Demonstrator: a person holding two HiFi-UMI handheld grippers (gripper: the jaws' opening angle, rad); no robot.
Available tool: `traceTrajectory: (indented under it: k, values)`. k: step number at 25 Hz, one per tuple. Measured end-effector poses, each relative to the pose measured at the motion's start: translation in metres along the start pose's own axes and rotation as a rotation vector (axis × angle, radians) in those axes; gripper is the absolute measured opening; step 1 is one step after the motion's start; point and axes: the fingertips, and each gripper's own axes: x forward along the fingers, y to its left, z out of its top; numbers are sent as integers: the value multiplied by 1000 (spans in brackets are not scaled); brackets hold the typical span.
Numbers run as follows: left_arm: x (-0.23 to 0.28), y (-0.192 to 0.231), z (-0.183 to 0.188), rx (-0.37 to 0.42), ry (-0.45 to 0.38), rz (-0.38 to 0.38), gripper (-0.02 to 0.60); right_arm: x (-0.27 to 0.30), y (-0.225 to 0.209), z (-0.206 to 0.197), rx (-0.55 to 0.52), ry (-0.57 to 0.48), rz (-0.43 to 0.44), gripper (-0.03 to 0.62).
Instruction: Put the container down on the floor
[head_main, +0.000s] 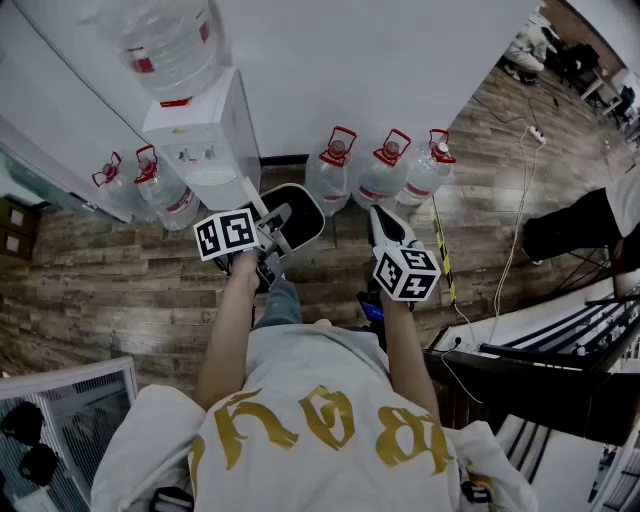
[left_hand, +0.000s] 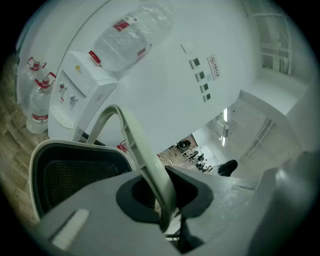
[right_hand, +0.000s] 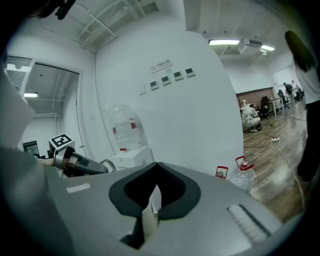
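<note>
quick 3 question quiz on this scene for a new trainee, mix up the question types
1. True or false: the right gripper is clamped on the handle of the container.
2. Multiple choice: in the head view, how many water bottles stand on the floor to the right of the dispenser? A) two B) three C) five
3. Fill in: the upturned bottle sits on top of the ___.

Key
1. False: the left gripper is shut on the handle.
2. B
3. dispenser
</note>
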Motion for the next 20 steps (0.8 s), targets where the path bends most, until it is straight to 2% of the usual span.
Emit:
traceTrajectory:
  k: [5,12,20]
  values:
    - [-3,4,-1,-11,-1,2,35,-2,-10,-1,31,-6,-17,25]
    - [-2,13,7,-19,1,2,35,15,-4,-8,67,9,8,26]
    - [21,51,43,-64,8,2,35,81,-4,-25,97,85,1,26]
